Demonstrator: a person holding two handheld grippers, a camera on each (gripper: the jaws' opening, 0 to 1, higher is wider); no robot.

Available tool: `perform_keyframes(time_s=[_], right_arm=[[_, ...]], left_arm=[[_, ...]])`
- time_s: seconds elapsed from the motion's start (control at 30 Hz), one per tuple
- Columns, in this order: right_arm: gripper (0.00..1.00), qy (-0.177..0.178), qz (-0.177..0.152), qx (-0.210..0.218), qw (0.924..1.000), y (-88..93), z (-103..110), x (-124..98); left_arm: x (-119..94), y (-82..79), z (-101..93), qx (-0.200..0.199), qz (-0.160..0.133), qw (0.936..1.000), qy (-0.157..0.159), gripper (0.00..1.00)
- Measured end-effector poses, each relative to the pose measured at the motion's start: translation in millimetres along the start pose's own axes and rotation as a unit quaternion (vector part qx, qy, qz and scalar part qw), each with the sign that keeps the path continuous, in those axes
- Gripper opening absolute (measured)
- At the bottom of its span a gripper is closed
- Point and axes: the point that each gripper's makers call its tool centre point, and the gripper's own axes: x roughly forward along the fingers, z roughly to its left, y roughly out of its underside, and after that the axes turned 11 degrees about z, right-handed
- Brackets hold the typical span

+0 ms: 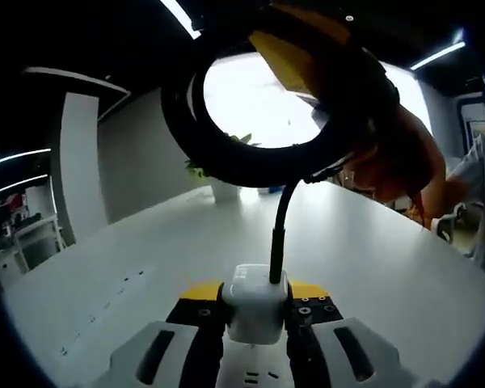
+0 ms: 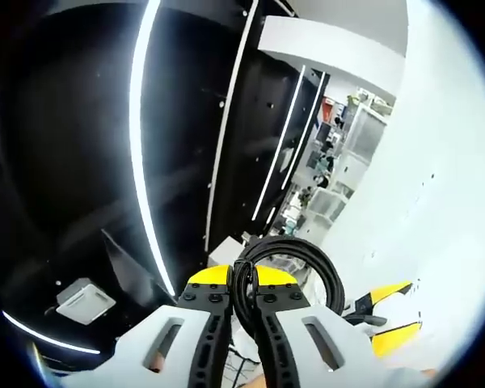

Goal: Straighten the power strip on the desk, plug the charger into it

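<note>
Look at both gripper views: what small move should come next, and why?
Probably lower the left gripper to press the white charger into the power strip just under it. The jaws clamp the charger upright over the strip's slots, and the right gripper holds the coiled black cable up, clear of the desk.

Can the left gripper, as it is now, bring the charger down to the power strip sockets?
Probably yes. The left gripper is shut on the white charger, and socket slots of the power strip show just beneath it. Nothing lies between them. The black cable loops upward, held by the right gripper.
</note>
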Motion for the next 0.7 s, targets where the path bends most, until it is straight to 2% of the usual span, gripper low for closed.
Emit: perform_keyframes(time_s=[0.23,0.43,0.57,0.7], right_arm=[[0.07,0.001,0.005,-0.005,1.0,-0.8,2,1],[0.07,0.002,0.011,-0.013,0.9999,2.9,2,2],[0.07,0.001,0.013,-0.007,0.9999,8.4,-5,0],[0.07,-0.002,0.01,-0.013,0.9999,9.4,-2,-2]], left_arm=[[2,-3.3,3.9,-0.008,-0.016,0.9998,0.004,0.27],[3,-2.5,3.1,-0.004,-0.016,0.9999,0.006,0.27],[4,3.5,2.4,0.006,-0.005,1.0,0.0,0.27],[4,2.8,3.3,0.012,-0.017,0.9998,-0.003,0.27]])
